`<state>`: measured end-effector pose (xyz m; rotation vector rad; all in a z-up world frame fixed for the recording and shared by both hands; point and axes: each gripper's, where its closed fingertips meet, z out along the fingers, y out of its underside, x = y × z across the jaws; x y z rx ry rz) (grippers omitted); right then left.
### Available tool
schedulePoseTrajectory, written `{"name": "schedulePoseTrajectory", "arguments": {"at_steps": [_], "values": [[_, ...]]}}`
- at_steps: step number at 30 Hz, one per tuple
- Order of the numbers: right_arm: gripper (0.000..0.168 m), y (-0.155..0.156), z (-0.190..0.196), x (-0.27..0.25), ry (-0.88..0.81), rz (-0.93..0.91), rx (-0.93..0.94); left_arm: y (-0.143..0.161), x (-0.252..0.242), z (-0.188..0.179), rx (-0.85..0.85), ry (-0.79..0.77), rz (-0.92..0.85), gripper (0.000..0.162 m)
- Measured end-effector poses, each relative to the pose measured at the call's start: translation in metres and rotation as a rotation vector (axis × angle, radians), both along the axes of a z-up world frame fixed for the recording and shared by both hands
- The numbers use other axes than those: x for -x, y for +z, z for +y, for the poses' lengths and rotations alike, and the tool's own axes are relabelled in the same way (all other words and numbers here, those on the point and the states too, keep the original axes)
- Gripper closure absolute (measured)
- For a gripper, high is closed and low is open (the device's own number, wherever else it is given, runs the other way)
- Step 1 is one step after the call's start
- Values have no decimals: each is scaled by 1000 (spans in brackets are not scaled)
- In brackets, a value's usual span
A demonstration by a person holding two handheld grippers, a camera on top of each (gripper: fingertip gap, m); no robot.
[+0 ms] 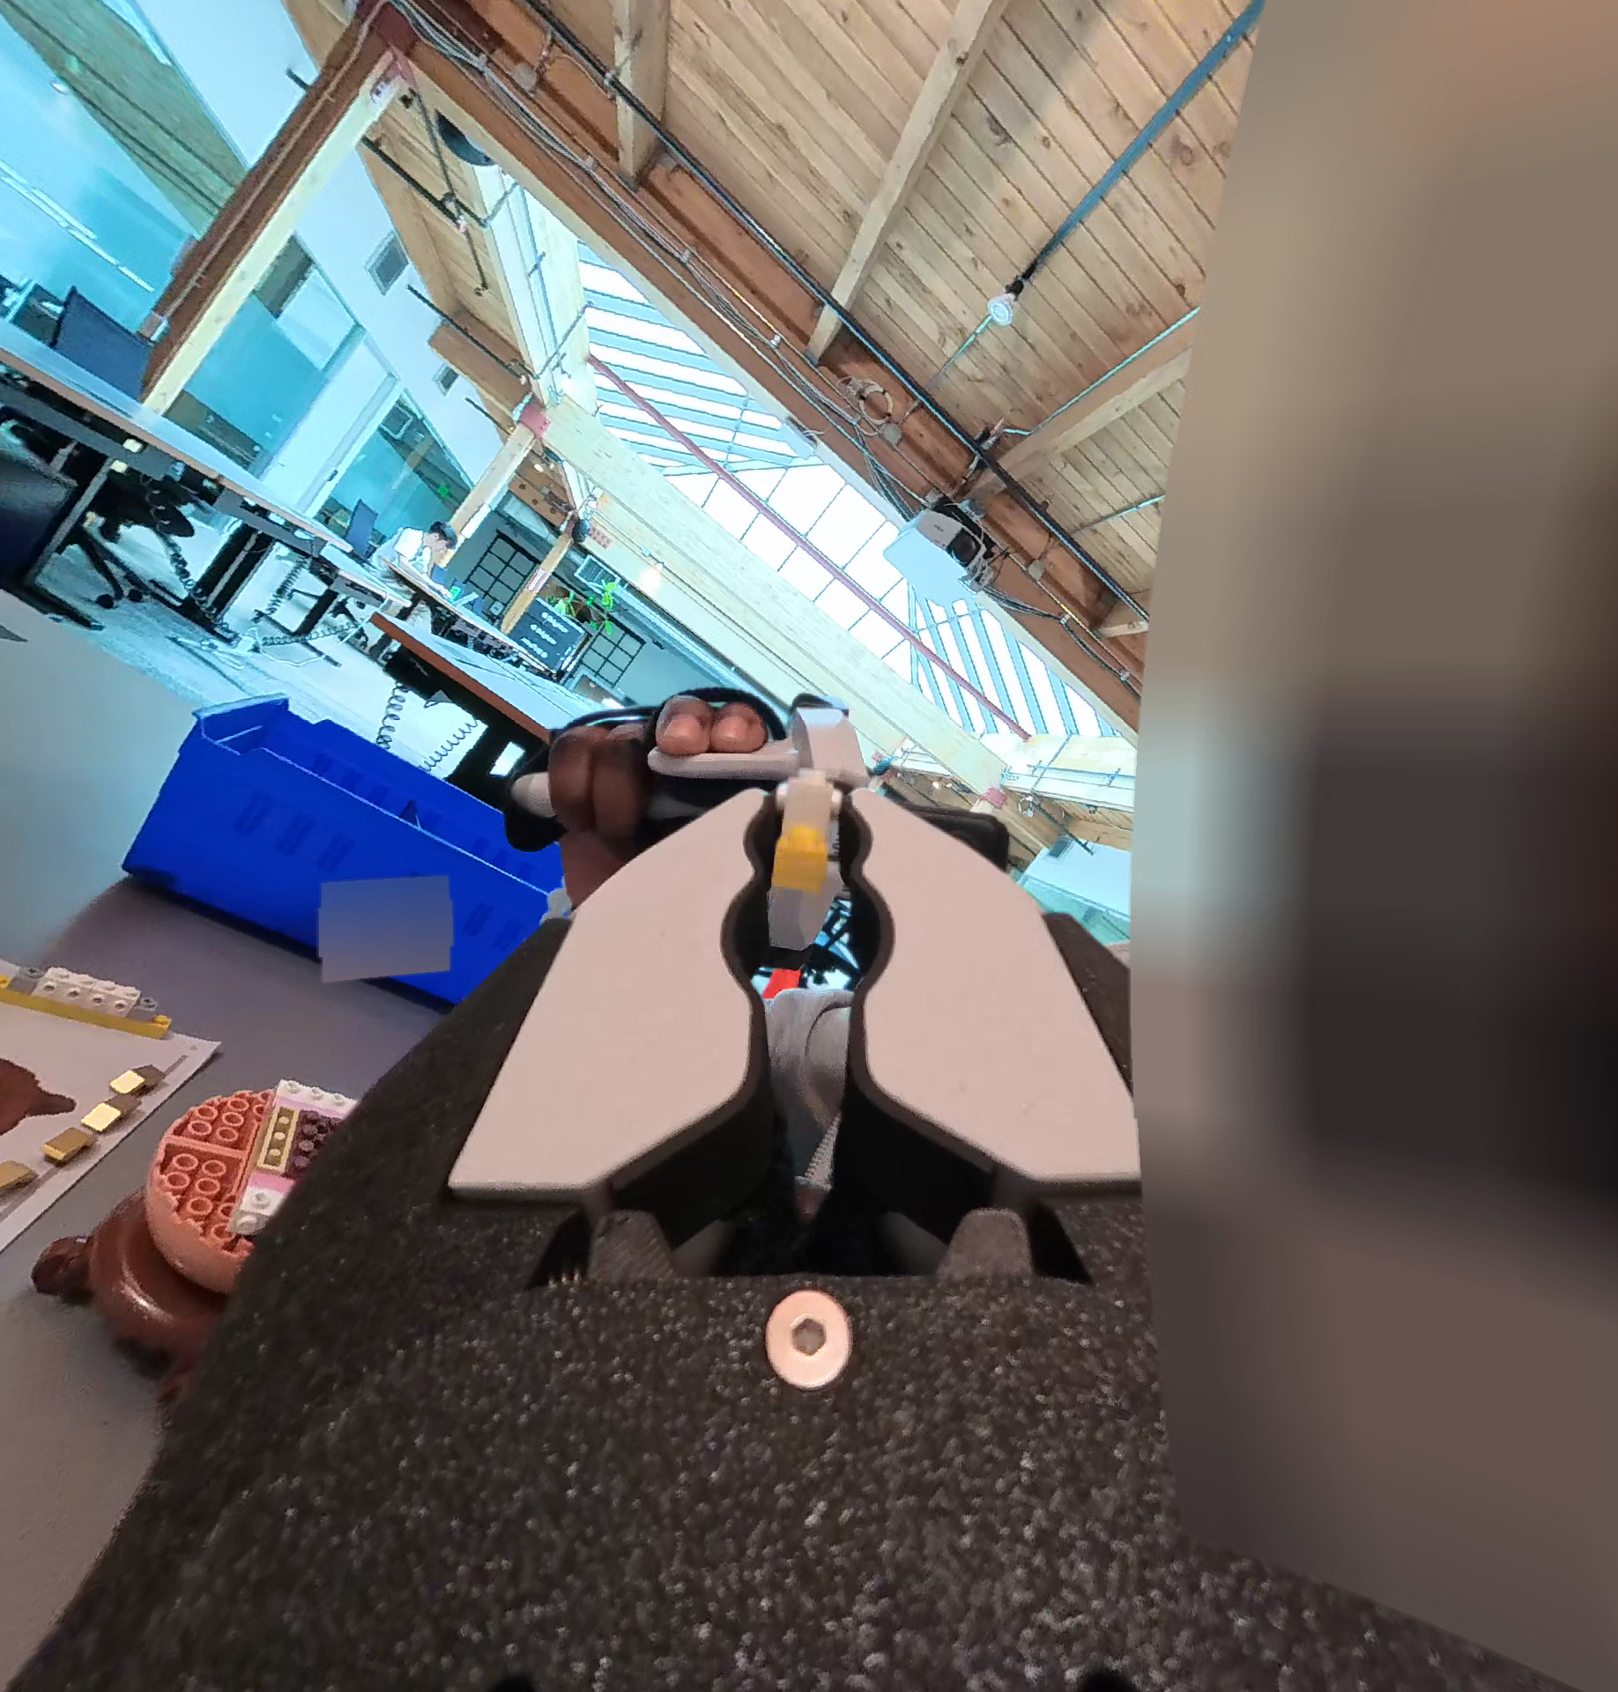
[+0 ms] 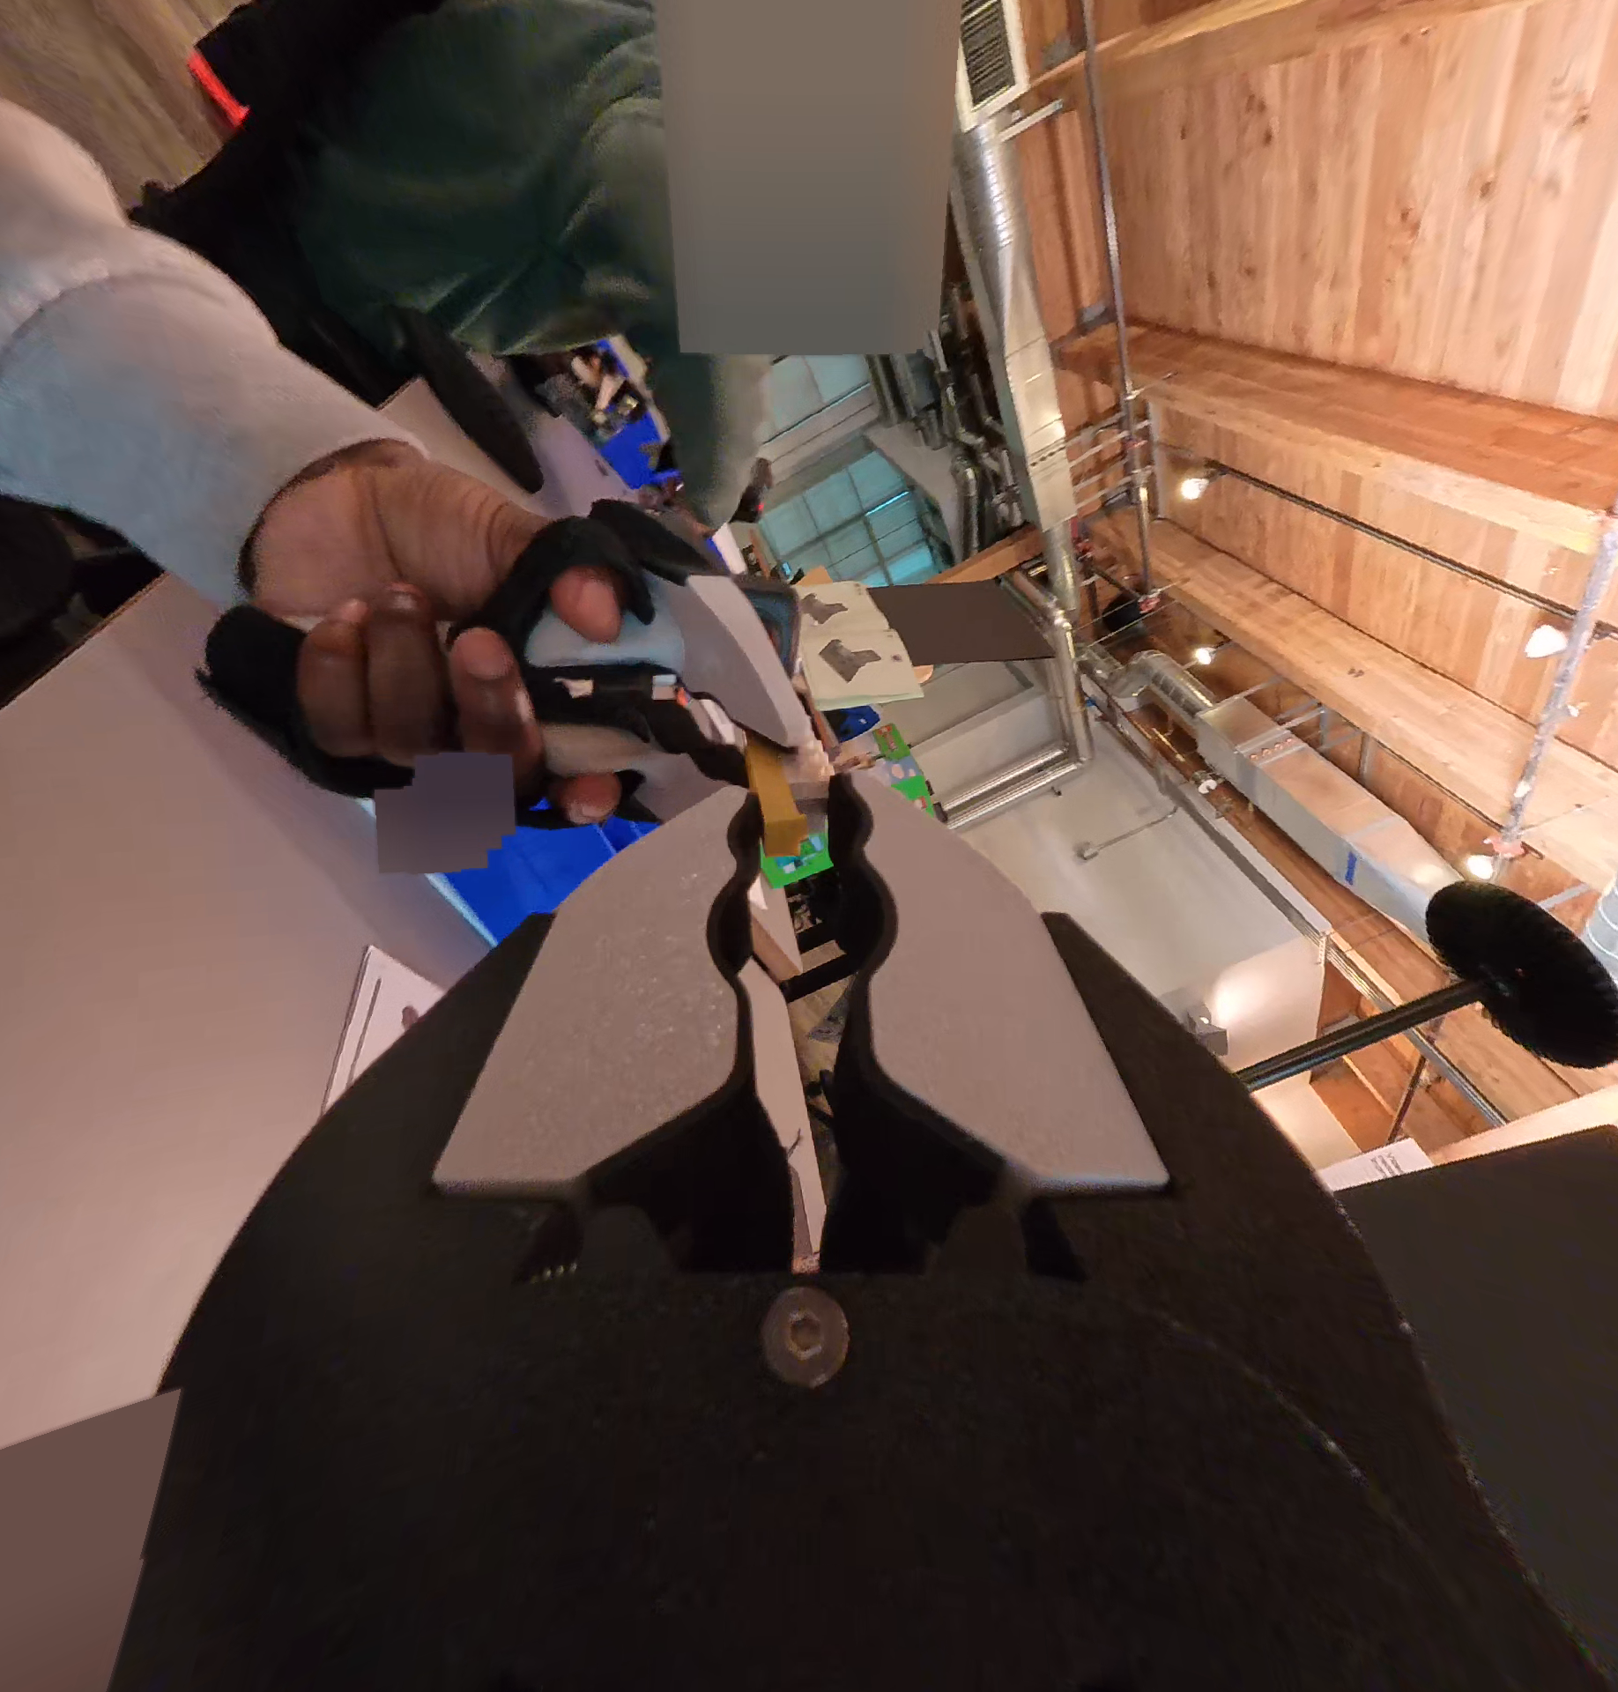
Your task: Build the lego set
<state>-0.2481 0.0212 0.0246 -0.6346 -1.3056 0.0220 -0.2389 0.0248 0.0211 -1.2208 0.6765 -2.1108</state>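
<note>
While my left tongs (image 1: 810,806) pinch a small white-and-yellow brick assembly (image 1: 798,870) aloft, my right tongs (image 2: 792,806) grip its yellow bar (image 2: 781,810) from the opposite side; a round tan-and-brown studded model (image 1: 203,1181) sits on the grey worktop (image 1: 265,980) below.

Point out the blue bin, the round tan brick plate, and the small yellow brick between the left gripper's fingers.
blue bin (image 1: 265,824), left wrist view, its side wall.
round tan brick plate (image 1: 206,1172), left wrist view, its studded face.
yellow brick (image 1: 801,861), left wrist view, its front face.
</note>
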Motion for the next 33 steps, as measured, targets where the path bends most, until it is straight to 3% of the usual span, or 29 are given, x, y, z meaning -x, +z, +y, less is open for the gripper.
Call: {"name": "schedulePoseTrajectory", "arguments": {"at_steps": [5,13,16,20,27,33], "values": [[155,4,4,-2,-36,99,34,-2,4,0,-52,27,-27,141],[154,-7,2,10,-87,183,58,-4,13,6,-10,74,-177,155],[129,-20,-21,18,72,82,105,-7,22,-6,-5,-59,-221,155],[122,-15,-26,2,176,9,96,-14,40,-35,8,-358,-272,155],[133,-34,-25,35,217,-251,-148,-21,36,-66,7,-570,-273,155],[142,-27,-17,27,195,-335,-237,-28,36,-71,12,-586,-247,155]]}}
